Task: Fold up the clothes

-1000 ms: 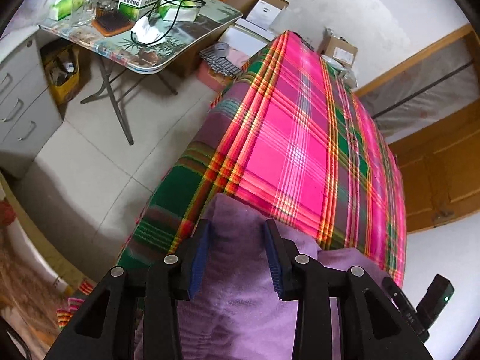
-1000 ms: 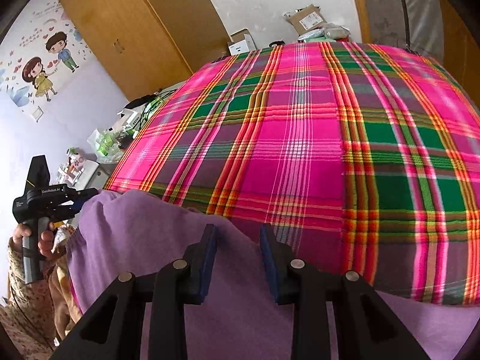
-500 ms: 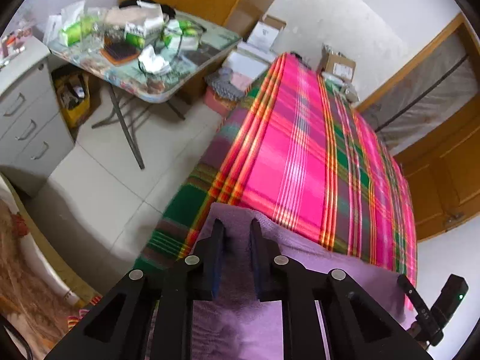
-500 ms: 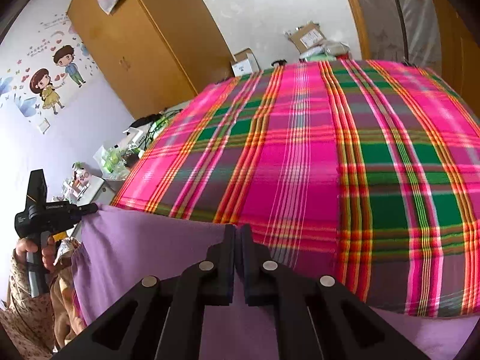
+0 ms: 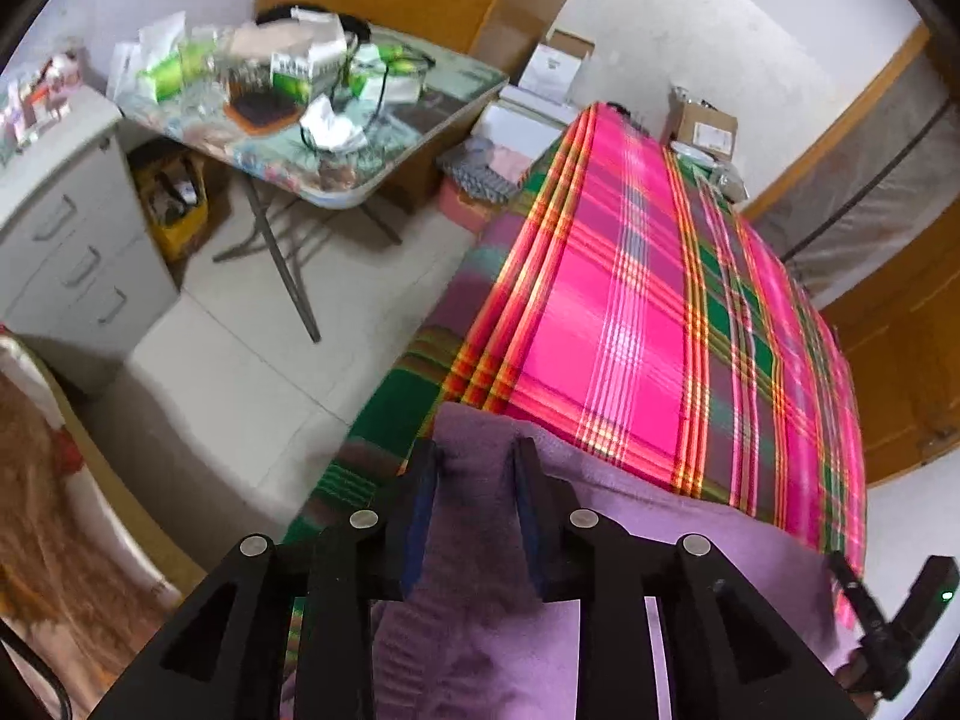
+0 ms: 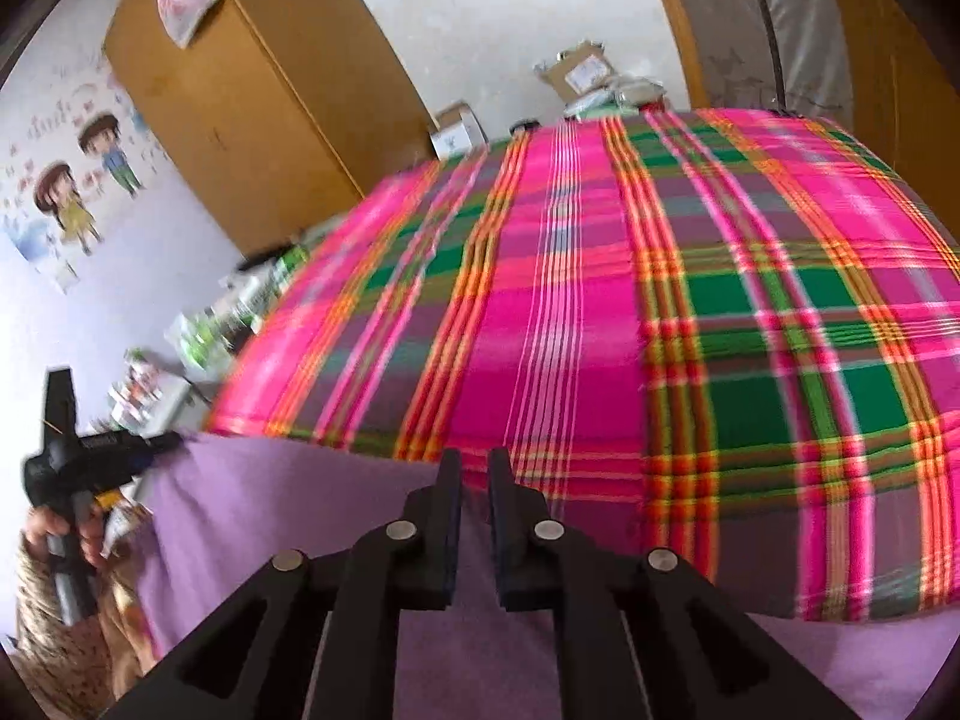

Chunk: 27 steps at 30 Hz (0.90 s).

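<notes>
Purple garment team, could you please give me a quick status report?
Left gripper pinching a bunched corner of the purple garment. Right gripper clamped on its edge. Garment on plaid bed; nothing in the way.

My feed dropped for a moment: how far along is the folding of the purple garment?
Early stage. Done: the purple garment is on the plaid bed. In hand: the left gripper pinches a bunched corner; the right gripper straddles the same edge, and both have just been opening slightly. Left: no finished fold shows; carrying the edge over remains.
</notes>
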Tool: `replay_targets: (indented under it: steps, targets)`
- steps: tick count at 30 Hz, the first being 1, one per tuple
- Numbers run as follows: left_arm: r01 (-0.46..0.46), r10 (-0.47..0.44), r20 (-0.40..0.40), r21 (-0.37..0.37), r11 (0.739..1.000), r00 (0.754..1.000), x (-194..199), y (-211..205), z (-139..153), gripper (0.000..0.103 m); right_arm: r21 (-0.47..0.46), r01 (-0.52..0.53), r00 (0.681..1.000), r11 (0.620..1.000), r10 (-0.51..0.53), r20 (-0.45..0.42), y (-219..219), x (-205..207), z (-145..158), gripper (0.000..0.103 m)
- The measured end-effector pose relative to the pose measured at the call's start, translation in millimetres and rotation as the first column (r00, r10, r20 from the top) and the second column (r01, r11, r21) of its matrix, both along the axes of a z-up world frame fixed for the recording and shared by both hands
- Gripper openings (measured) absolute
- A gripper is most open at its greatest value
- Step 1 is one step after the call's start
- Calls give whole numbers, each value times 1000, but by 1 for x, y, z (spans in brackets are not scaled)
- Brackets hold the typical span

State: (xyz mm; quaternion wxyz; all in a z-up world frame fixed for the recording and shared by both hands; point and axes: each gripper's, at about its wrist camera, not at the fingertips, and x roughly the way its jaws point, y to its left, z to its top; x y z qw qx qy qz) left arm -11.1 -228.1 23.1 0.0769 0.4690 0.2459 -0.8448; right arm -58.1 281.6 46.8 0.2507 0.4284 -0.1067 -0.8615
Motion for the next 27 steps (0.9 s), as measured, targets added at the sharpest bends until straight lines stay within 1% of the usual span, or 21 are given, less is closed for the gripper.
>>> replay_targets:
  steps: [2,3,5,7,8,9,10,12,14,16,19,21,23,25,27]
  targets:
    - [-14,13,-31,-33,999,999,8,2,16,27,-3,15,1000,1000,-15,-2,14,1,7,13]
    - [-19,17,-44,-39,999,999,10,4,21,27,3,20,1000,1000,-20,-1,19,2,10,14]
    - [-39,34,-88,-58,998,996,20,6,37,27,16,31,1000,999,-31,-1,30,4,15,23]
    - [-11,7,-119,-37,999,993,23,12,46,27,56,10,1000,998,-10,-2,35,6,18,29]
    - [3,-7,-133,-27,1000,991,24,16,50,27,85,-4,1000,996,5,-3,36,7,19,29]
    - [29,-32,-132,-24,999,991,23,22,50,27,107,-15,1000,994,15,-8,36,7,20,29]
    - [69,-71,-132,-20,997,989,21,31,50,27,126,-24,1000,992,25,-13,36,8,22,29]
    - [169,-167,-121,5,986,978,12,58,43,27,143,-50,999,988,52,-9,35,6,22,29]
    - [266,-262,-112,31,963,959,3,84,36,27,156,-78,997,985,79,-2,34,3,21,29]
    - [341,-334,-100,59,938,937,-3,109,26,27,146,-94,996,985,94,5,33,-1,20,29]
    - [414,-408,-74,80,907,910,-9,136,13,27,116,-125,992,985,122,31,31,-10,15,29]
    - [460,-456,-58,95,883,888,-13,154,4,27,87,-176,983,981,171,62,22,-16,9,29]
    - [488,-487,-35,109,866,873,-16,164,-5,27,55,-223,971,973,217,98,14,-20,1,29]
    - [478,-479,-20,112,871,878,-16,165,-11,27,16,-259,960,966,256,115,7,-22,-5,29]
    - [456,-459,-8,126,881,888,-17,161,-14,27,1,-282,951,959,279,132,1,-25,-12,29]
